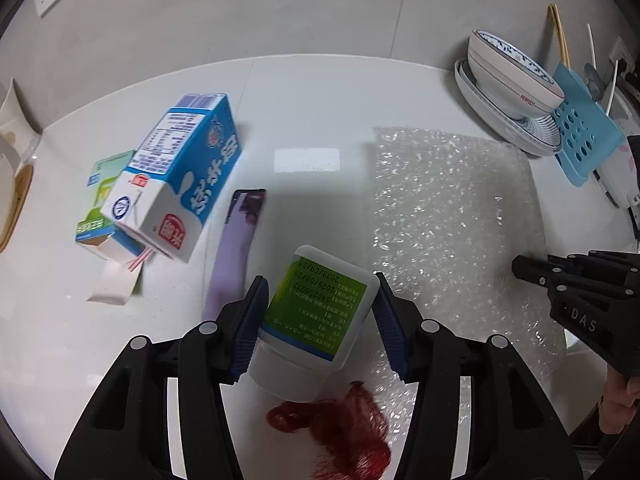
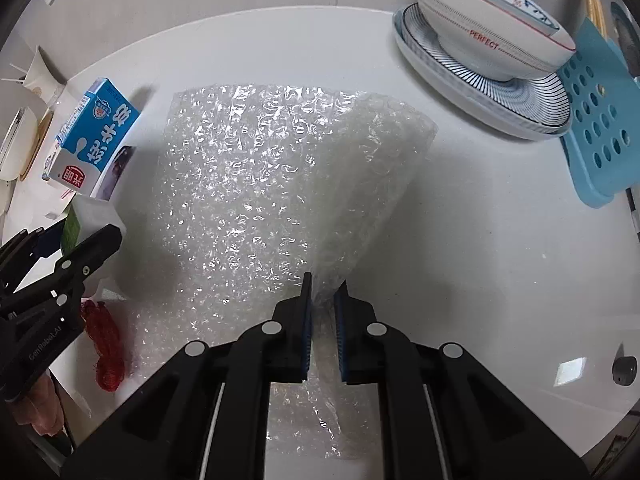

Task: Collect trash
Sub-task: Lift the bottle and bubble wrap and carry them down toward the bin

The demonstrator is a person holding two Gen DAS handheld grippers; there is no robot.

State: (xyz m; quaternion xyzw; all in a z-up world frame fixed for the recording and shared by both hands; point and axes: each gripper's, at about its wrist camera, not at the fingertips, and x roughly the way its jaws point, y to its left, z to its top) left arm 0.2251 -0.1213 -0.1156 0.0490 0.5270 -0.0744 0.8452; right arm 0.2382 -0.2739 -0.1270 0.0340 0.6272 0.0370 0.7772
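Note:
My left gripper (image 1: 320, 285) is shut on a white bottle (image 1: 316, 312) with a green label, held tilted above the white counter (image 1: 320, 112). A red mesh net (image 1: 340, 428) lies under it. My right gripper (image 2: 324, 286) is shut on the near edge of a clear bubble-wrap sheet (image 2: 260, 184), which is pinched up between its pads. The same sheet (image 1: 452, 220) spreads to the right in the left wrist view. A blue milk carton (image 1: 180, 168) lies on its side at the left, over a small green carton (image 1: 100, 200). A purple wrapper (image 1: 236, 248) lies beside them.
A white bowl (image 2: 492, 40) sits on a striped plate (image 2: 480, 96) at the back right. A blue perforated rack (image 2: 600, 128) is next to it. Paper cups and a wooden-rimmed dish stand at the far left edge (image 1: 16, 168). The wall runs behind the counter.

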